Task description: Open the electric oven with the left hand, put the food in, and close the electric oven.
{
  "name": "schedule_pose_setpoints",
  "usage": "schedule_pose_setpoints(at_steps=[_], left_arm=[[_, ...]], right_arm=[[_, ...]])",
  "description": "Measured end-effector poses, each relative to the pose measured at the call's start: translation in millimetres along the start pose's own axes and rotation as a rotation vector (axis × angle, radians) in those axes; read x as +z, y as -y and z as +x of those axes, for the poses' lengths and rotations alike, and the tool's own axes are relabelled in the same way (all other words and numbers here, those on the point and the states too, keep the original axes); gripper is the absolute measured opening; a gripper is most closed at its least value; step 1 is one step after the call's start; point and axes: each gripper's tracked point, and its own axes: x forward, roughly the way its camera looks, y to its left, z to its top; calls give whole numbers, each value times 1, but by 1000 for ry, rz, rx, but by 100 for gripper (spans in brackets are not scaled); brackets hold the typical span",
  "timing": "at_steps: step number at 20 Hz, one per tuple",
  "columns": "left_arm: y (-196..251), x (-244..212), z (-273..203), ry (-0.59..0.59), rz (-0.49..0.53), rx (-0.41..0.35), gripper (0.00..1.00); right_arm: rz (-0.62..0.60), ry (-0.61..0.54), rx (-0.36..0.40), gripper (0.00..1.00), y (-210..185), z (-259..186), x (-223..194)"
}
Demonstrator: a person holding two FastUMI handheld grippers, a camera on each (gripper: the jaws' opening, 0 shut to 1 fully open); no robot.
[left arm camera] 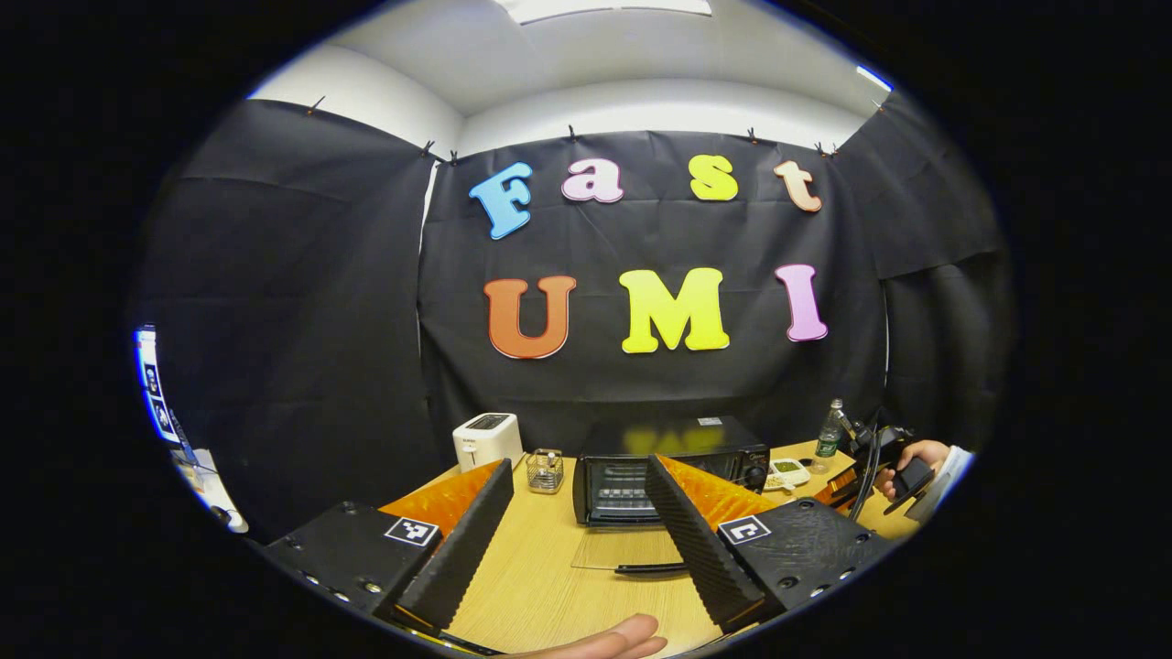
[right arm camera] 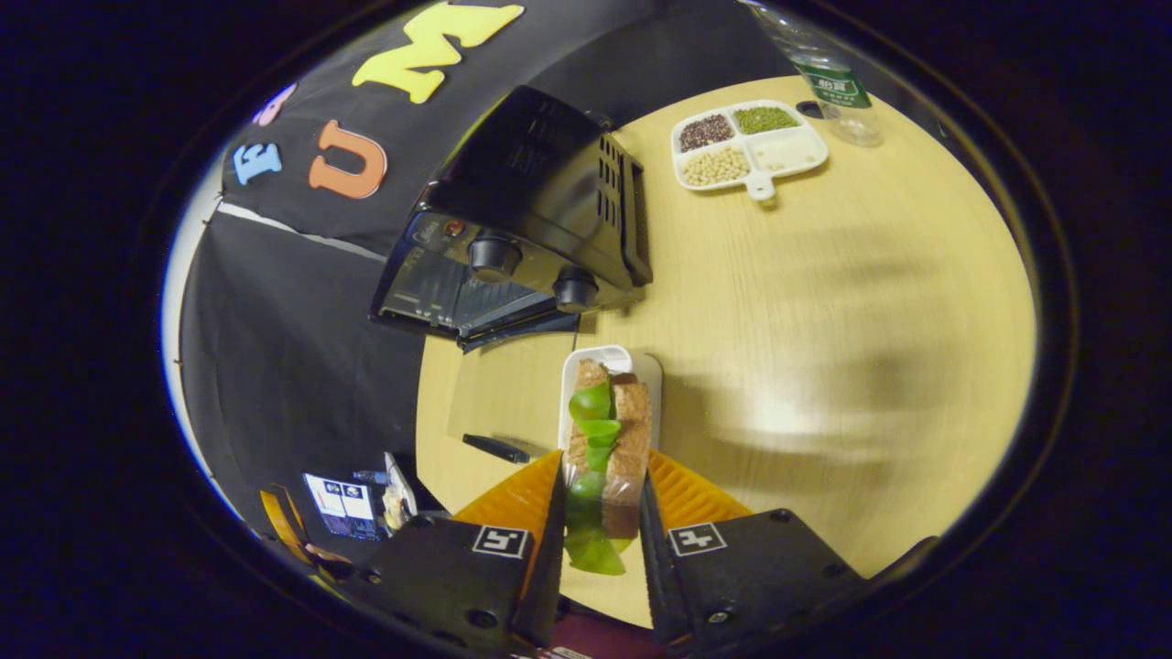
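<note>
The black electric oven (left arm camera: 673,458) stands at the back of the wooden table. Its glass door (left arm camera: 632,549) lies open, flat on the table, with the handle (left arm camera: 652,568) toward me. My left gripper (left arm camera: 579,467) is open in front of it and holds nothing. In the right gripper view, my right gripper (right arm camera: 600,467) is shut on a sandwich (right arm camera: 609,430) of brown bread and green leaves. The sandwich's far end is over a white plate (right arm camera: 609,357). The oven (right arm camera: 540,210) is beyond, with its door handle (right arm camera: 495,448) to the left of the plate. A hand holds the right gripper (left arm camera: 865,467) at the far right.
A white toaster (left arm camera: 486,439) and a small wire holder (left arm camera: 545,469) stand left of the oven. A divided tray of beans (right arm camera: 746,146) and a plastic bottle (right arm camera: 829,82) sit to its right. A hand (left arm camera: 613,641) shows at the table's near edge.
</note>
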Motion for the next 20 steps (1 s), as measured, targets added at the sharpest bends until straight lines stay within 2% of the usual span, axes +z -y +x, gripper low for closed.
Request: schedule_pose_setpoints(at_steps=[1,5,10,15,20], left_arm=[[3,3,-1,8,-8,-10,95],[9,8,-7,39,-52,-72,95],[3,7,-12,38,-67,-112,95],[-9,6,-16,41,-121,-134,94],[-29,-3,-18,38,-150,-133,93]], right_arm=[[-1,23,-10,42,-1,-7,0],[-8,101,13,42,-23,-30,-13],[11,200,59,42,-58,-43,-43],[69,325,106,42,-95,-23,-67],[151,488,201,42,-142,16,-73]])
